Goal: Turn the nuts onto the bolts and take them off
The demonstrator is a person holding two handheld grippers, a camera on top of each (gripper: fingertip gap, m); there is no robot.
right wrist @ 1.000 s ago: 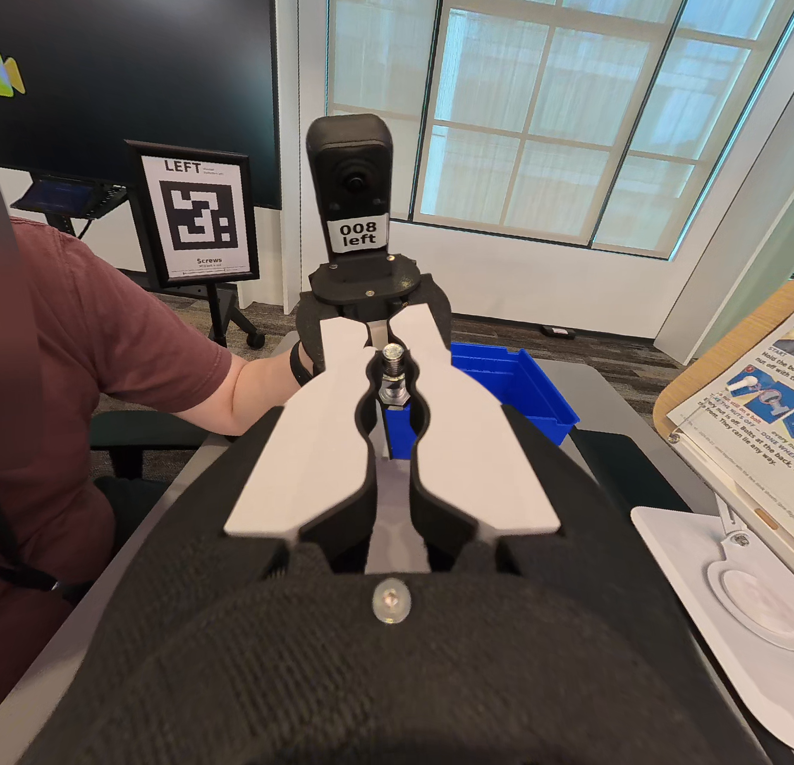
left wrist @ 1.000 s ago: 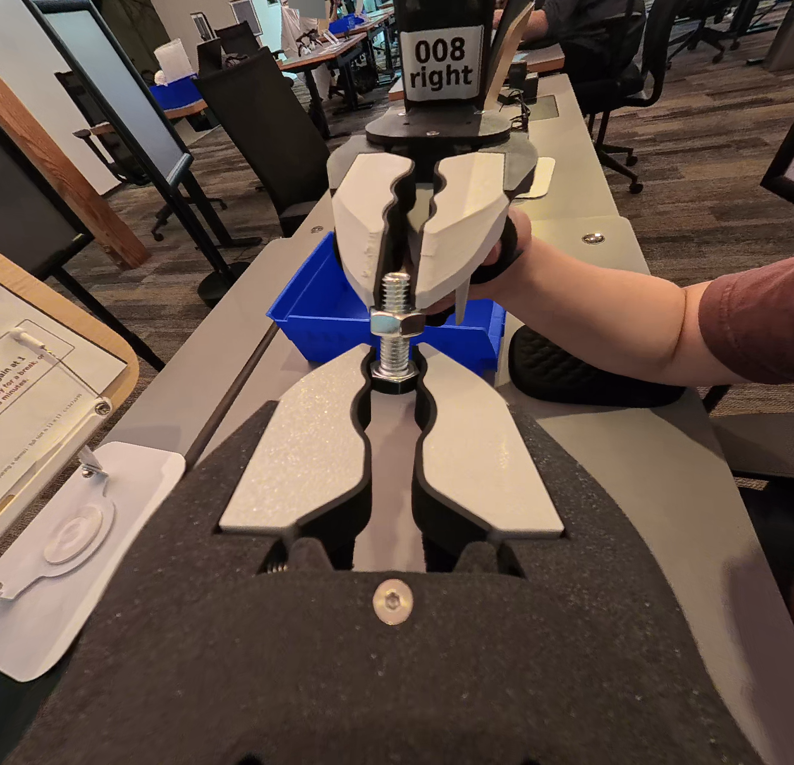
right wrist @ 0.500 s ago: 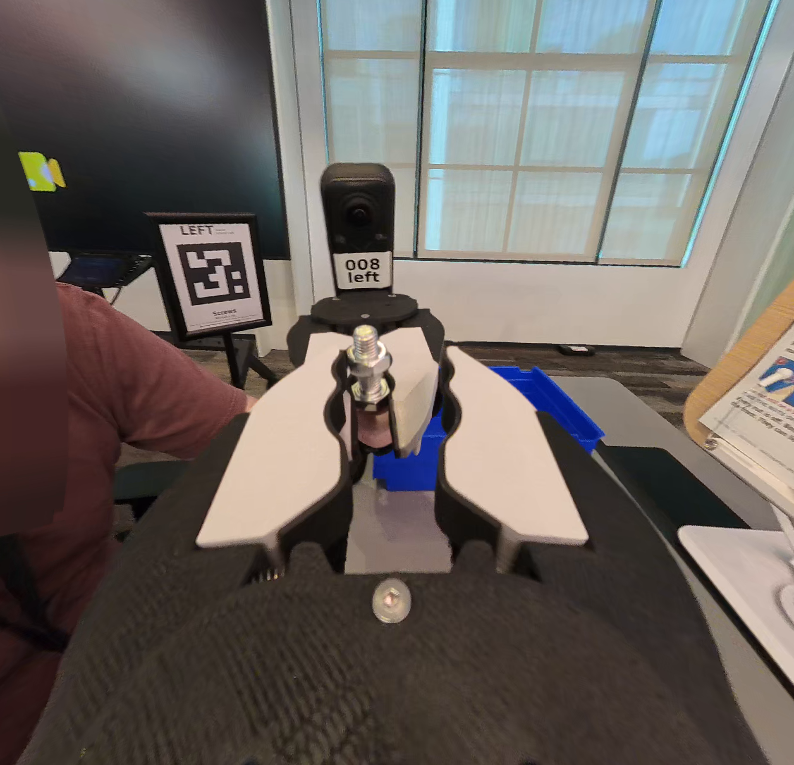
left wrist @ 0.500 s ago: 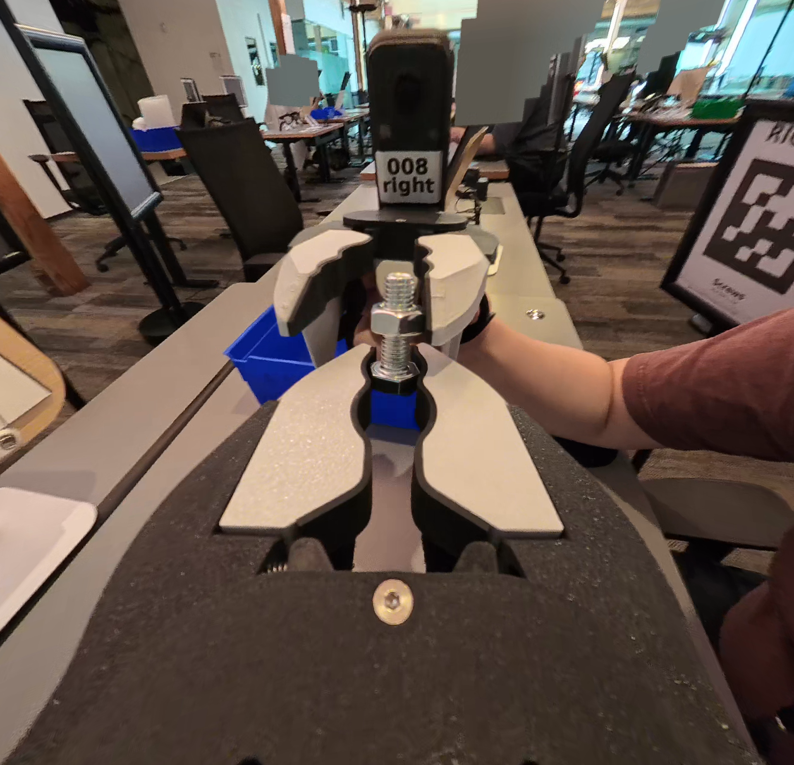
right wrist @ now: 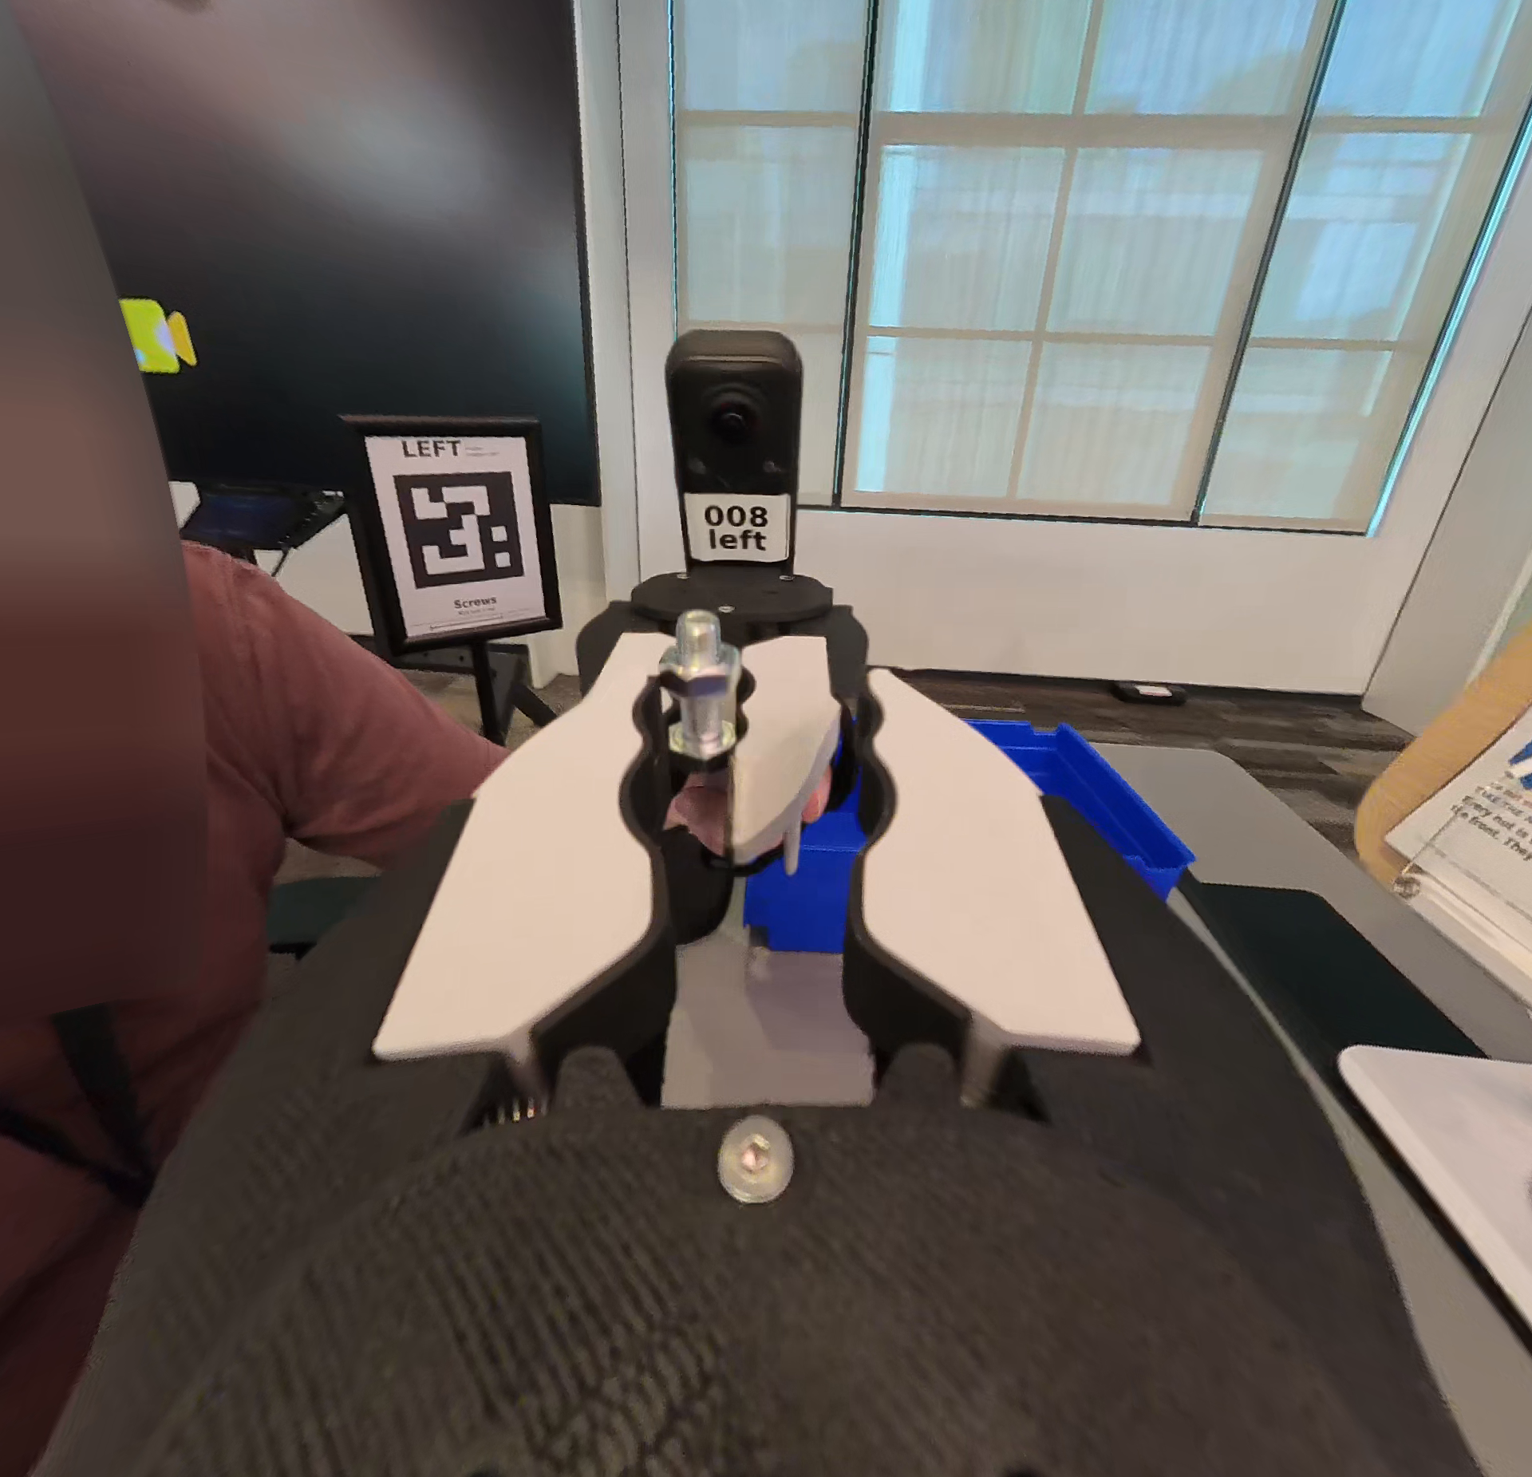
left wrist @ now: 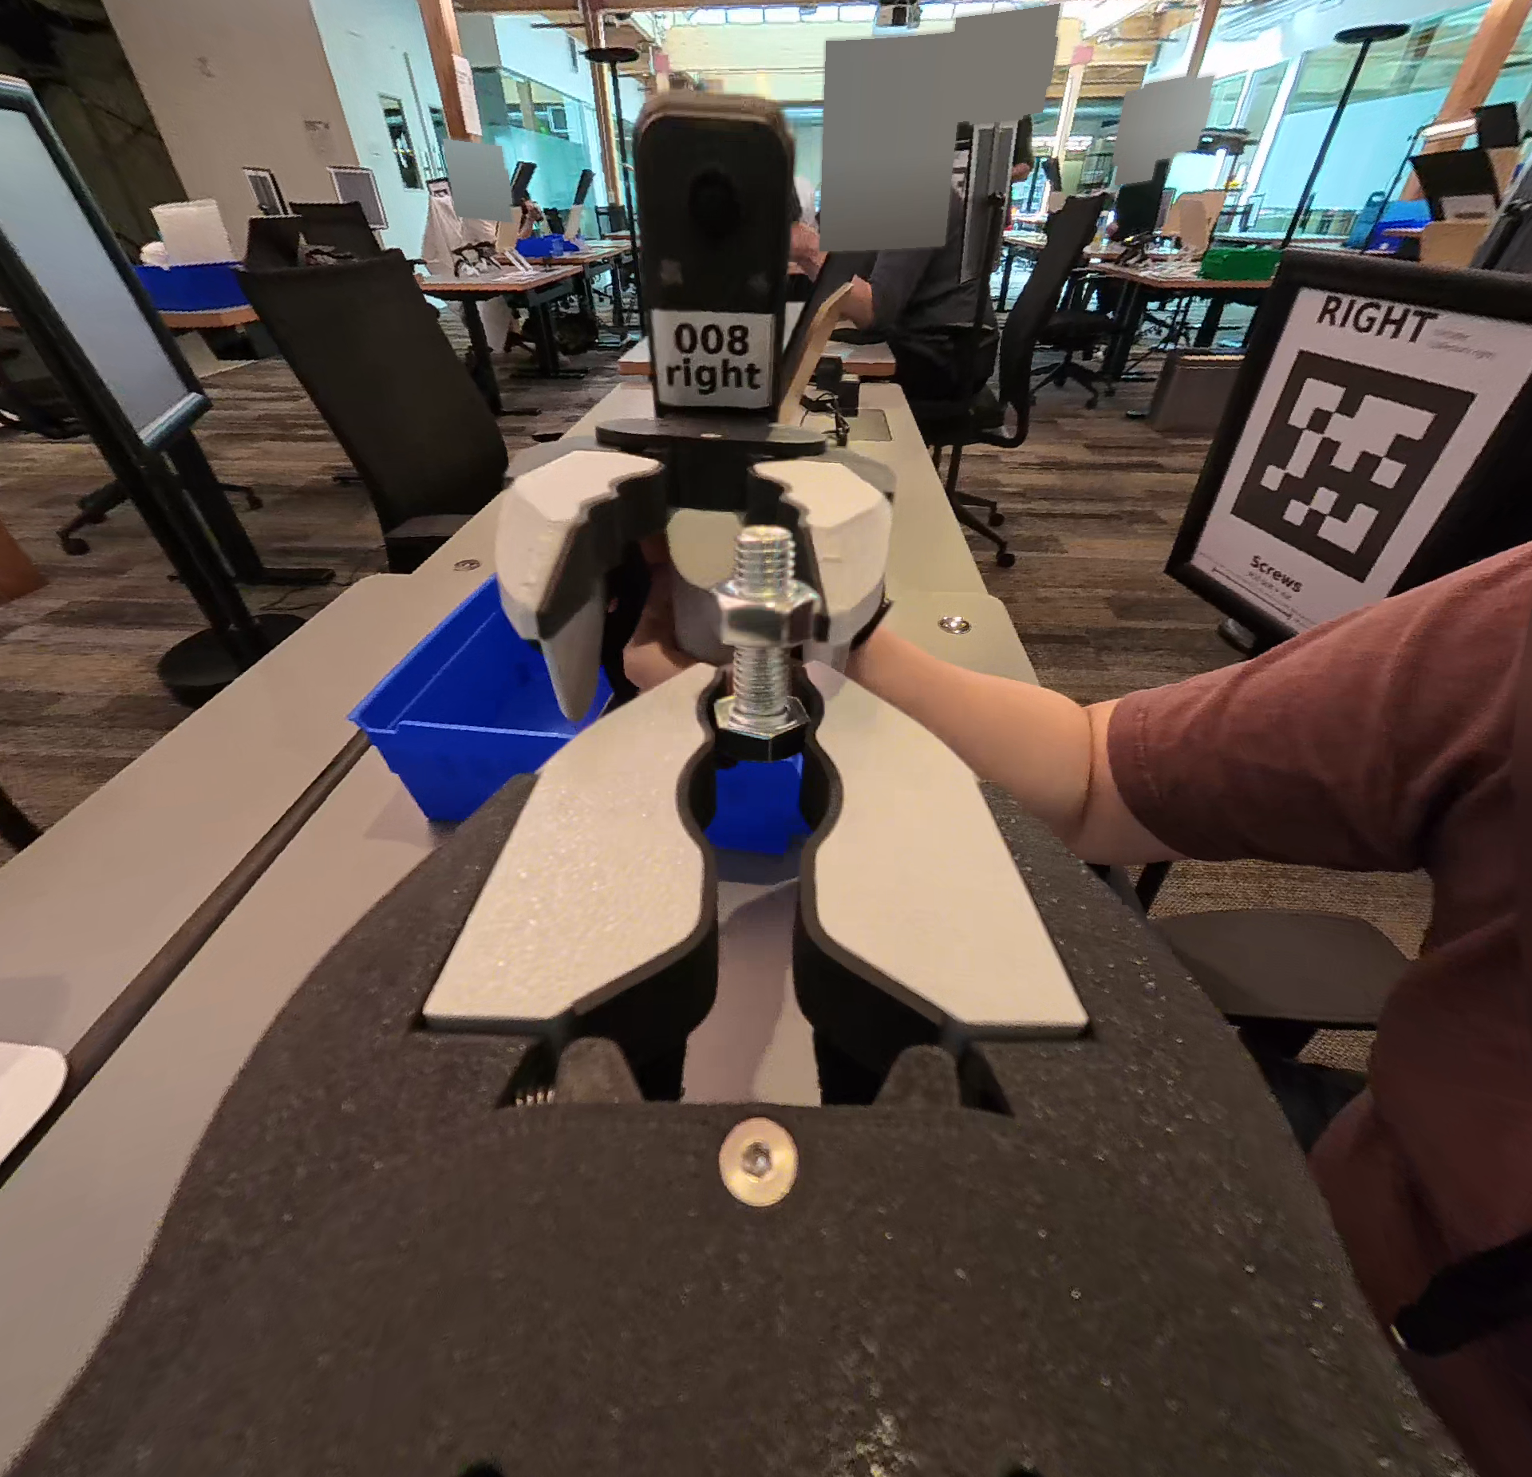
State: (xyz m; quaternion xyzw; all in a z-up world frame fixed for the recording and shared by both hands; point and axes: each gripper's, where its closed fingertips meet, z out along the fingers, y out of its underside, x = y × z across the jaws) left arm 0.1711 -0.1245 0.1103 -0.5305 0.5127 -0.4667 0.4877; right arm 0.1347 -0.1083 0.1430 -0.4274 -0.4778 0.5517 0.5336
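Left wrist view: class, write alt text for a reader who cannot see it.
The left gripper clamps the head of an upright bolt with a nut partway down its thread. The right gripper faces it, jaws open around the nut, above a blue bin on a grey table.

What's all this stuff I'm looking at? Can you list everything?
Bolt: one, silver, upright, head clamped in left tongs.
Nut: one, silver, partway along the bolt.
Bin: one, blue, on the table behind the tongs.
Table: one, grey.
Marker signs: two, black-and-white, one each side.
Instruction sheet: one, at the table edge.
Left tongs: white fingers, shut on bolt.
Right tongs: white fingers, open beside the nut.
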